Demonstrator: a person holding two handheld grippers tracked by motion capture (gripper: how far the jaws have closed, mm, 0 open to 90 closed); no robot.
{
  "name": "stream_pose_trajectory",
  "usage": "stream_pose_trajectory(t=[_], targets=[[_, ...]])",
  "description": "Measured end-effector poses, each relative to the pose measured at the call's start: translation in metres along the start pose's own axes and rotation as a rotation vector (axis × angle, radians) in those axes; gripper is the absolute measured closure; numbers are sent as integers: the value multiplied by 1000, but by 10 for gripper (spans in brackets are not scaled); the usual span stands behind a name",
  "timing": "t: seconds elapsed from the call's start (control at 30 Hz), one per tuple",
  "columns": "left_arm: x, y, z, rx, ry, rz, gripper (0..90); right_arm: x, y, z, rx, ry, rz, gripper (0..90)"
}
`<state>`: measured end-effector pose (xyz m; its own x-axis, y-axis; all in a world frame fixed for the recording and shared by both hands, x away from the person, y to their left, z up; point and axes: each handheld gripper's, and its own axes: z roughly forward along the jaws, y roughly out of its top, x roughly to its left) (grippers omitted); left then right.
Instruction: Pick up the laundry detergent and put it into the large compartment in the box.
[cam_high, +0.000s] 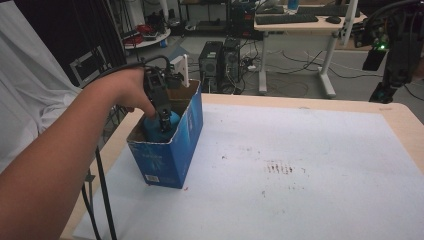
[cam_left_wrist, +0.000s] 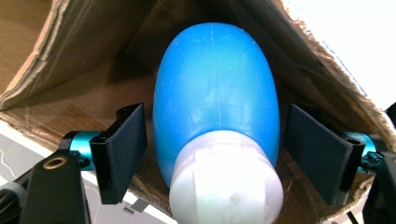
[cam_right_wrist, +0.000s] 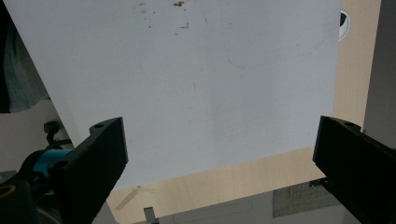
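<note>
A blue bottle (cam_left_wrist: 215, 88) with a white cap (cam_left_wrist: 226, 182) lies inside an open cardboard box, cap end toward the camera. In the high view that blue box (cam_high: 172, 150) stands at the table's left edge, and the bottle (cam_high: 159, 131) peeks out of its top. My left gripper (cam_high: 163, 119) reaches down into the box from above. In the left gripper view, my left gripper (cam_left_wrist: 215, 154) is open, one pad on each side of the bottle with a thin gap at both. My right gripper (cam_right_wrist: 215, 158) stands wide open over the white sheet, with nothing between its jaws.
A white sheet (cam_high: 300, 170) covers most of the wooden table (cam_high: 407, 120) and bears brown specks (cam_high: 278, 168) near its middle. Beyond the far edge stand computer towers (cam_high: 220, 62) and a desk (cam_high: 305, 22). A black cable (cam_high: 102, 195) hangs off the table's left side.
</note>
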<state>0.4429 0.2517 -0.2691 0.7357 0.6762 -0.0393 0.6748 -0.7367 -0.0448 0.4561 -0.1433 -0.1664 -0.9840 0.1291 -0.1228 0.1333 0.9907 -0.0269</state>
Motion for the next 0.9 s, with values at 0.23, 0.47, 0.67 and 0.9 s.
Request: stream_pose_trajectory(t=[0.23, 0.47, 0.67, 0.9], targets=[[0, 0, -8, 7, 10, 8, 180, 0, 0, 0, 1, 1, 7, 21], [-5, 0, -19, -1, 9, 14, 168, -2, -1, 0, 5, 5, -1, 22], [-12, 1, -33, -4, 23, 37, 135, -3, -1, 0, -1, 6, 2, 22], [-21, 10, -57, -25, 57, 82, 92, -4, 1, 2, 0, 10, 2, 22]])
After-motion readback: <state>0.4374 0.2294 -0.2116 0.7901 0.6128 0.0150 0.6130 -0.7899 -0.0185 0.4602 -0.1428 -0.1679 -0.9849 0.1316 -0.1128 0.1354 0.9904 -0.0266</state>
